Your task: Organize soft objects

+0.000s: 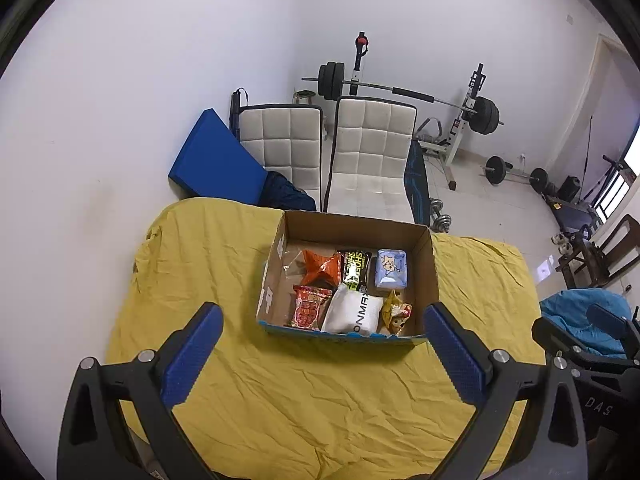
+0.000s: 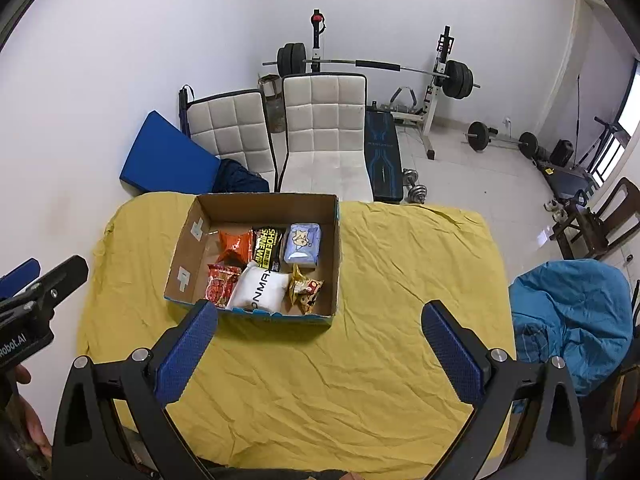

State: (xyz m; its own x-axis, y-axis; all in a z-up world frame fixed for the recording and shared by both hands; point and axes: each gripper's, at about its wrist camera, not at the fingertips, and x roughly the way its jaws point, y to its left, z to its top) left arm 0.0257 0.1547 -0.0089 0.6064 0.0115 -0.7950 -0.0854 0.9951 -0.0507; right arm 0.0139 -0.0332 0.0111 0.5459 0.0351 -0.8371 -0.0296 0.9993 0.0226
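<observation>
An open cardboard box (image 1: 428, 276) (image 2: 188, 256) sits on a yellow cloth-covered table (image 1: 320, 400) (image 2: 360, 380). Inside lie several soft packs: an orange snack bag (image 1: 320, 268) (image 2: 235, 245), a black-yellow pack (image 1: 354, 270) (image 2: 269, 249), a light blue tissue pack (image 1: 392, 269) (image 2: 302, 247), a red packet (image 1: 309, 307) (image 2: 219, 285), a white pouch (image 1: 352, 314) (image 2: 259, 290) and a yellow snack bag (image 1: 396, 312) (image 2: 304, 290). My left gripper (image 1: 322, 354) is open and empty, held above the table before the box. My right gripper (image 2: 320, 354) is open and empty, to the box's near right.
Two white chairs (image 1: 372, 152) (image 2: 324, 128) stand behind the table, with a blue pad (image 1: 212, 160) against the wall. A barbell rack (image 1: 472, 108) and weights are farther back. A blue cloth heap (image 2: 572, 312) lies right of the table.
</observation>
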